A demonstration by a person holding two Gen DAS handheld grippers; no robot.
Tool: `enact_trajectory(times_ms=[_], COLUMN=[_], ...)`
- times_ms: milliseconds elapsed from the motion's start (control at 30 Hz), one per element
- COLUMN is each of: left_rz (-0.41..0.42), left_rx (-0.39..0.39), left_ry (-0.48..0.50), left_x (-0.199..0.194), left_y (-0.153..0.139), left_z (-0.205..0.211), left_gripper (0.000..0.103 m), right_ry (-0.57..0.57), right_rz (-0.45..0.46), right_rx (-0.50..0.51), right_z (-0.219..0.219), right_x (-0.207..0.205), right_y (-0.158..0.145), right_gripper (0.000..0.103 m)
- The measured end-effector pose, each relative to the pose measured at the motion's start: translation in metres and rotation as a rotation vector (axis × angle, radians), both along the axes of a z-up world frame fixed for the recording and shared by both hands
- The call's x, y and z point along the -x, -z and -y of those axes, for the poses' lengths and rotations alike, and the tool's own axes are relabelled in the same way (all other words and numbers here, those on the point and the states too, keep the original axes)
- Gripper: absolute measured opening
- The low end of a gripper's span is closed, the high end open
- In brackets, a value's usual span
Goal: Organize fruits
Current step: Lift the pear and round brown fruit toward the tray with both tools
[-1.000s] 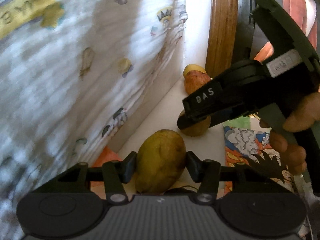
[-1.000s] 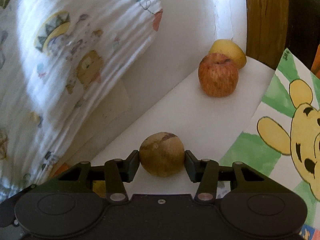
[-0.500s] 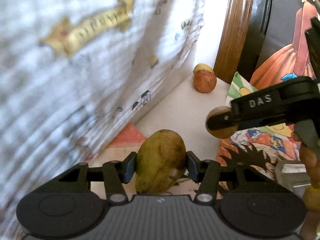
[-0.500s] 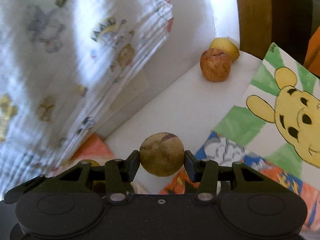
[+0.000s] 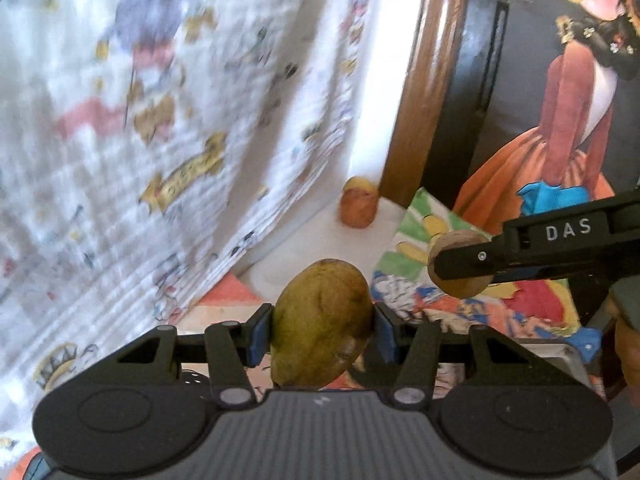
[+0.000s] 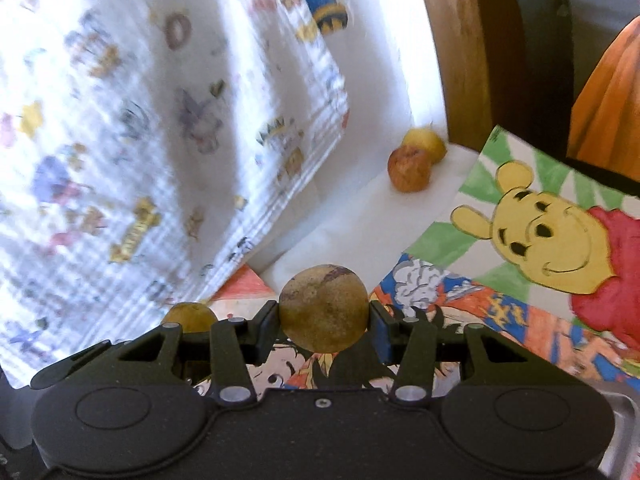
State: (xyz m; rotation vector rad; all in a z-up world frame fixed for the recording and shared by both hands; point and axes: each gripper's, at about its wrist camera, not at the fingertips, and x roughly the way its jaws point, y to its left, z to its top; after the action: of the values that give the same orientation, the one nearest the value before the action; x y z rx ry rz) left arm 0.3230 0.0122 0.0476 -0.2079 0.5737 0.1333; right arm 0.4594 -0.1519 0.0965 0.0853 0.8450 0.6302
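Cartoon-print cloth [image 6: 160, 140] backs a white ledge [image 6: 352, 216] holding an apple [image 6: 410, 168]. Left gripper [image 5: 323, 330] clamps a mango [image 5: 322, 326], right gripper [image 6: 323, 330] a round brown fruit [image 6: 323, 308] — both airborne, mid-carry. Next — find a drop spot.

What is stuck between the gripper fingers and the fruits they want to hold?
Nothing is. The left gripper already squeezes the greenish-yellow oval mango, and the right gripper already squeezes the round brown fruit, fingers touching both sides.

Printed cloth [image 5: 168, 128] motion-blurred; yellow fruit [image 6: 430, 142] half hidden behind red apple [image 6: 410, 168].
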Motion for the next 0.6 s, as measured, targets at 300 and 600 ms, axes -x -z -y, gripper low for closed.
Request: enact_trajectory(times_ms=[300,600], left_rz=[0.05,0.062], left_rx=[0.001,0.024], left_ry=[0.066,0.143], left_x=[0.03,0.055], left_y=[-0.02,-0.012], left_z=[0.046,0.092], left_gripper=[0.057,0.057], right_ry=[0.037,0.11], right_rz=[0.074,0.115], right_rx=[-0.006,0.008], right_z=[0.057,0.122], right_x=[0.057,0.1], right_y=[-0.027,-0.026], right_gripper=[0.05,0.05])
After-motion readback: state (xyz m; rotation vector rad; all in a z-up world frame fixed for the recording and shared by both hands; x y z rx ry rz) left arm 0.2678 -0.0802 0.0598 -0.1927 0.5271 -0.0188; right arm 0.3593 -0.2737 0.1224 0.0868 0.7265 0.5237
